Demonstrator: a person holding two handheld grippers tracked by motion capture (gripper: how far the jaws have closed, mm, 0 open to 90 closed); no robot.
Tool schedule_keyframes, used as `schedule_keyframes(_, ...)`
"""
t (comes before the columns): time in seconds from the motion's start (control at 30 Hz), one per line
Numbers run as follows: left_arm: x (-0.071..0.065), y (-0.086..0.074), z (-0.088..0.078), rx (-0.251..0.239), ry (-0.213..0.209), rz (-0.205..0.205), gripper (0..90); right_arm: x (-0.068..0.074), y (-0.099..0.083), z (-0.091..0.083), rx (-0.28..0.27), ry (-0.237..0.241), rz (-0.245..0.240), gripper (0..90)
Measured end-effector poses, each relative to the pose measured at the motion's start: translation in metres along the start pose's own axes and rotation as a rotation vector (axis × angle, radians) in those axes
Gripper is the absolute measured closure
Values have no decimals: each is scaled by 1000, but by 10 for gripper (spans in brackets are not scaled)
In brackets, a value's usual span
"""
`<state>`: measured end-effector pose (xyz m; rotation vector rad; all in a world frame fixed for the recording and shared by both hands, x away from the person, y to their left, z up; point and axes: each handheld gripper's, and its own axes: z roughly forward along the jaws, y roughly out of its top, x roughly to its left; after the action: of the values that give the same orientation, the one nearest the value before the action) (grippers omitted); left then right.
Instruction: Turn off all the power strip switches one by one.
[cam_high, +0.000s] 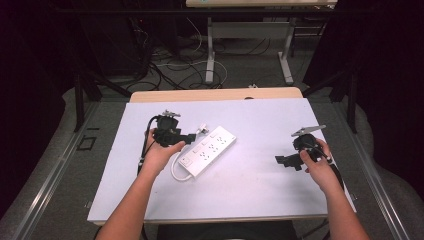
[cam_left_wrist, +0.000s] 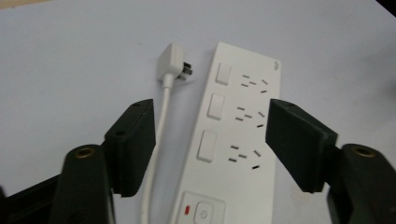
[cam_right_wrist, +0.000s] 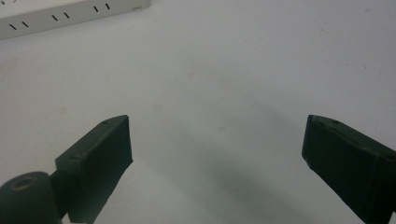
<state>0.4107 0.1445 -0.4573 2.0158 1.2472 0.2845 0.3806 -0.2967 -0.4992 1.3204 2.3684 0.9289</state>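
Observation:
A white power strip (cam_high: 209, 151) lies diagonally on the white table (cam_high: 260, 120), with its white cable (cam_high: 176, 171) looping off the near end. Its plug (cam_high: 202, 128) rests on the table beside the strip's far side. My left gripper (cam_high: 191, 138) hovers just left of the strip, jaws open with nothing between them. In the left gripper view the strip (cam_left_wrist: 238, 135) with its switches and sockets and the loose plug (cam_left_wrist: 173, 63) lie beyond the jaws. My right gripper (cam_high: 280, 160) is held open over bare table at the right; a corner of the strip (cam_right_wrist: 70, 14) lies far off.
The table's far edge has a wooden rim (cam_high: 215, 94). Behind it stand desk legs (cam_high: 210, 50) and tangled cables (cam_high: 165, 65) on the floor. Bare table surface spreads between the strip and the right gripper.

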Motion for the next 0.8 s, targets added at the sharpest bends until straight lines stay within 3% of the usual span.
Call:
schedule_keyframes(0.2,20,-23,-18,-17,8,-66,167,-4,-8,0,11,-10,31,78)
schedule_keyframes(0.37,31,-41,-26,-33,69,-79,139,-7,-14,-1,4,-18,35,78)
schedule_keyframes(0.5,40,-56,-31,-47,73,-104,10,-11,-19,-3,-5,-27,36,78)
schedule_keyframes(0.7,56,-76,-35,-66,106,-167,2,-17,-26,-6,-17,-46,64,78)
schedule_keyframes(0.8,63,-85,-36,-58,122,-175,2,-21,-30,-7,-24,-58,77,78)
